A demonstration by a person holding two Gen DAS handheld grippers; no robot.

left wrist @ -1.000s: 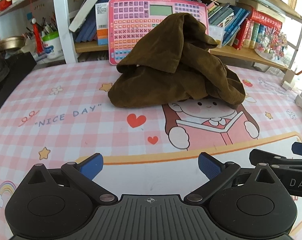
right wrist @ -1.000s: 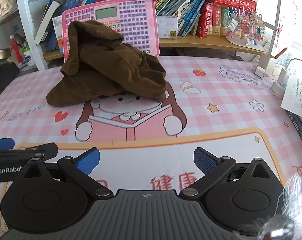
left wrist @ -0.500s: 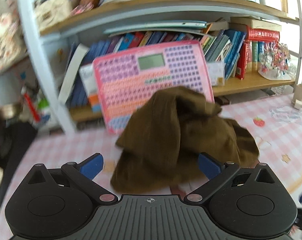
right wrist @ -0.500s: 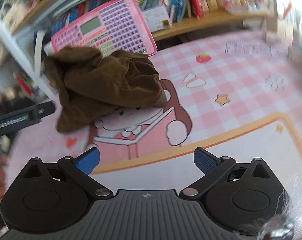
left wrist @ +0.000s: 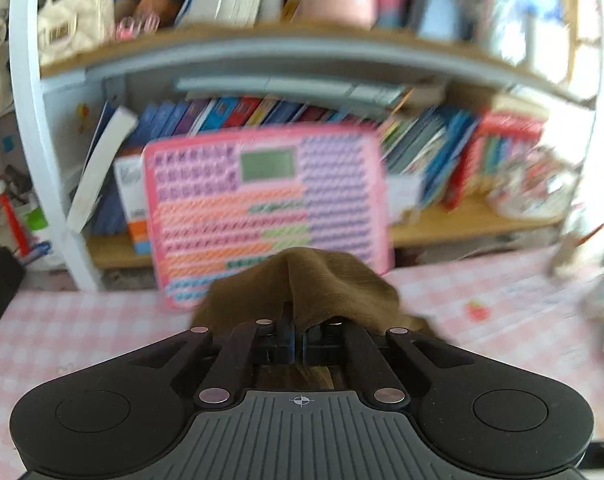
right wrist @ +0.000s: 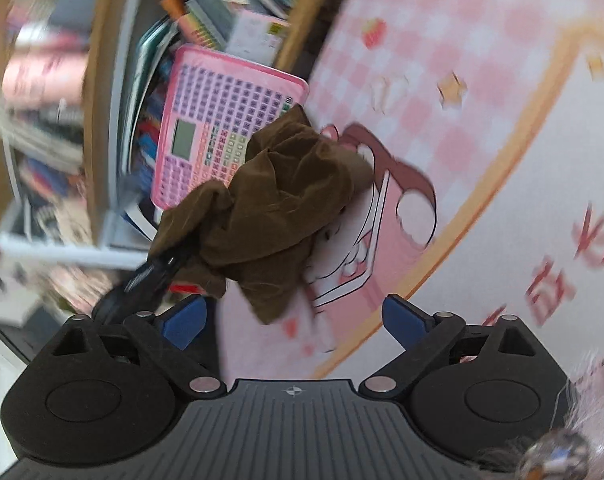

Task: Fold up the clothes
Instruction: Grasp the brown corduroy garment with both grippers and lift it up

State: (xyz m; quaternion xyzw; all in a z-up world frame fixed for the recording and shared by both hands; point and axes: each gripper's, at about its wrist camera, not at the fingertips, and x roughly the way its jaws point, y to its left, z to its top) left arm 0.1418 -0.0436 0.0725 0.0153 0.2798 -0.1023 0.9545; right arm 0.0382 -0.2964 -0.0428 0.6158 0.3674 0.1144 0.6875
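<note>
The left gripper (left wrist: 296, 336) has just clamped its jaws on a fold of the crumpled brown corduroy garment (right wrist: 278, 204), lifting that part above the pink checked cartoon table mat (right wrist: 441, 92). The right gripper (right wrist: 294, 320), rolled sideways, has been narrowing slightly but stands wide with nothing between its blue pads (right wrist: 184, 320), near the garment's hanging corner. Behind the garment a pink toy keyboard tablet (left wrist: 262, 208) leans against the white bookshelf (left wrist: 46, 184).
</note>
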